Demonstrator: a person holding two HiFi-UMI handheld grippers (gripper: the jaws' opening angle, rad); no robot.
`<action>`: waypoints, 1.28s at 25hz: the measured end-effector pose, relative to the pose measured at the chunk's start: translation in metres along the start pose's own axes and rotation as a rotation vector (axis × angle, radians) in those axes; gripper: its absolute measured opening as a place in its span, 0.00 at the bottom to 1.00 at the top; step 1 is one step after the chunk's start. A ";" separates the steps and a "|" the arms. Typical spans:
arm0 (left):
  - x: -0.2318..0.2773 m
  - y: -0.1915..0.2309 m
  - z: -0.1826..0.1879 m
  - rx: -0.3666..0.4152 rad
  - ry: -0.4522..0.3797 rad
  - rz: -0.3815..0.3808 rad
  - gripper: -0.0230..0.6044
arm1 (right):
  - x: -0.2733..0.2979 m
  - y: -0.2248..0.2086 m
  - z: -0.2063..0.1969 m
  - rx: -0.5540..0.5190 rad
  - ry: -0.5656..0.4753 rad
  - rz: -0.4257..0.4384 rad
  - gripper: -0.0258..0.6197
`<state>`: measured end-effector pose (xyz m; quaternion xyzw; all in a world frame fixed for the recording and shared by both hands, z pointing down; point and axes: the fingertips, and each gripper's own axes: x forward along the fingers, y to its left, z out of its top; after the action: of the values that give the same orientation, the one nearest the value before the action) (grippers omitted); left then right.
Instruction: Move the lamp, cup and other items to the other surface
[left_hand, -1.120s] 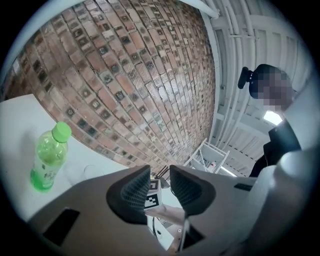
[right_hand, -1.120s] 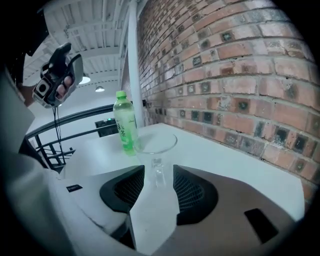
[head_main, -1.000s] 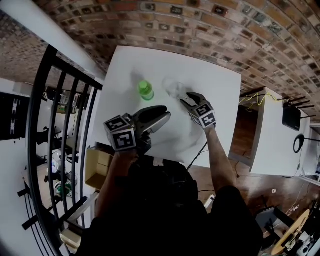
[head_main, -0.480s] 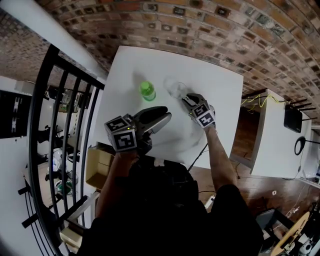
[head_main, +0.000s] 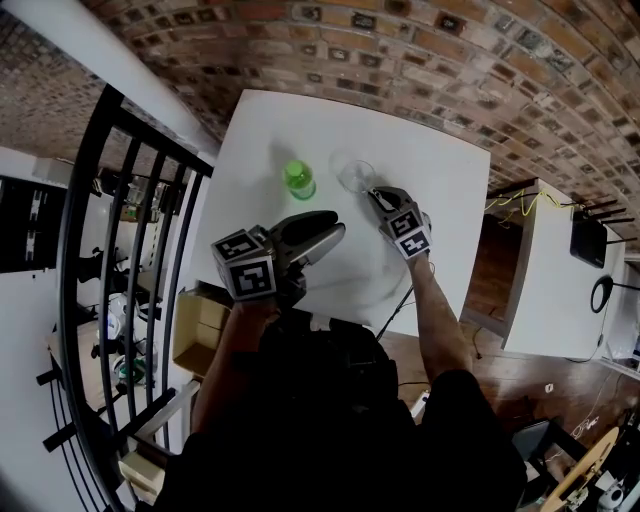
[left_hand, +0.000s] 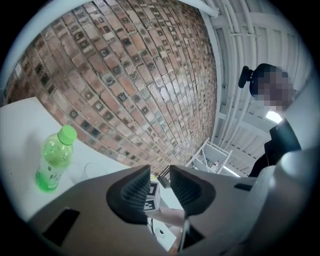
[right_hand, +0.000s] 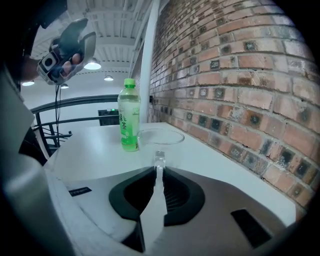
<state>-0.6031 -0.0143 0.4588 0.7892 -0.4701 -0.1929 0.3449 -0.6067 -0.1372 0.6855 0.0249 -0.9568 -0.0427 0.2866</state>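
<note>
A clear glass cup (head_main: 355, 176) with a side handle stands on the white table (head_main: 440, 150), just right of a green bottle (head_main: 297, 178). My right gripper (head_main: 378, 197) reaches the cup's near side. Its jaws have just been closing, and in the right gripper view the pads press on the clear handle (right_hand: 159, 165) below the cup's rim (right_hand: 161, 136). The bottle (right_hand: 128, 116) stands upright to the left of the cup. My left gripper (head_main: 330, 225) hovers over the table's near part, open with nothing between its fingers (left_hand: 135, 187). The left gripper view shows the bottle (left_hand: 54, 160) at the left.
A black railing (head_main: 120, 250) runs along the table's left side, with a cardboard box (head_main: 195, 330) below it. A brick wall (head_main: 420, 50) backs the table. A second white surface (head_main: 560, 270) lies to the right, across a gap of wooden floor.
The right gripper's jaws have closed from wide apart onto the cup's handle, and it edged toward the cup. The left gripper has kept still.
</note>
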 end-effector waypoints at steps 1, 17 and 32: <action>0.000 0.000 0.000 0.001 0.000 0.001 0.28 | -0.001 0.000 0.005 0.005 -0.019 -0.005 0.13; 0.000 -0.009 0.005 0.023 -0.008 -0.022 0.28 | -0.069 -0.013 0.088 0.219 -0.347 -0.031 0.11; 0.024 -0.054 0.016 0.118 -0.028 -0.072 0.28 | -0.187 -0.021 0.187 0.191 -0.606 -0.064 0.11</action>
<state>-0.5690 -0.0238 0.4089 0.8218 -0.4568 -0.1881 0.2838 -0.5531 -0.1320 0.4259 0.0677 -0.9970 0.0328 -0.0168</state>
